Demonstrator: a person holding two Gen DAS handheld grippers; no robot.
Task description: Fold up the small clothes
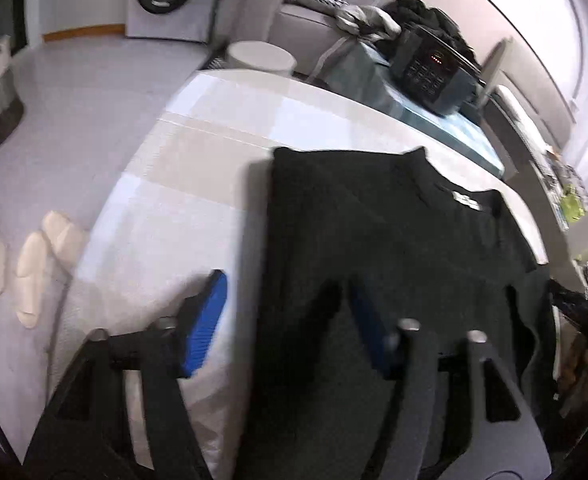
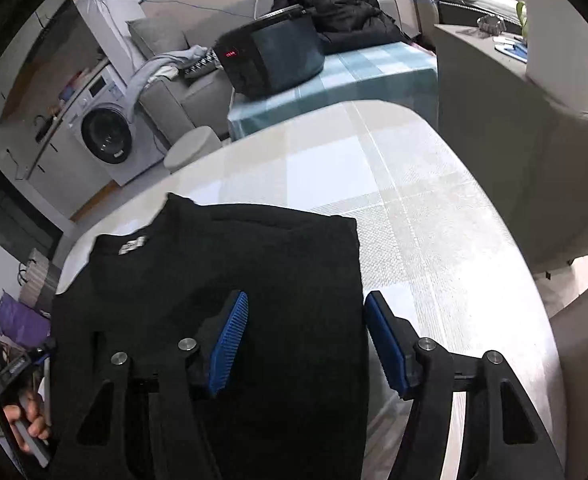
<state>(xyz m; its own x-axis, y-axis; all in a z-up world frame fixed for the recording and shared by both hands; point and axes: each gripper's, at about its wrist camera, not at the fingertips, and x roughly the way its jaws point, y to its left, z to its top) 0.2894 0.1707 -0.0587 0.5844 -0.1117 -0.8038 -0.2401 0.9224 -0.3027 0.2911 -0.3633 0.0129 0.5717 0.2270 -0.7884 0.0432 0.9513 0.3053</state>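
A black top (image 1: 373,220) lies flat on the table's pale checked cloth (image 1: 182,208), its collar with a white label (image 1: 465,200) pointing away. My left gripper (image 1: 290,320) hovers over the garment's near left edge with blue pads apart, one pad over the cloth and the other over the black fabric. In the right wrist view the same top (image 2: 234,260) shows its label (image 2: 132,246) at the left. My right gripper (image 2: 307,340) straddles its right edge, open, with the pads not pressing the fabric.
A black appliance (image 2: 270,56) with red lights sits on a teal checked table behind. A round white stool (image 1: 262,56), a grey sofa (image 2: 174,80) and a washing machine (image 2: 106,136) stand beyond. Slippers (image 1: 38,264) lie on the floor. A hand (image 2: 26,420) grips the other tool.
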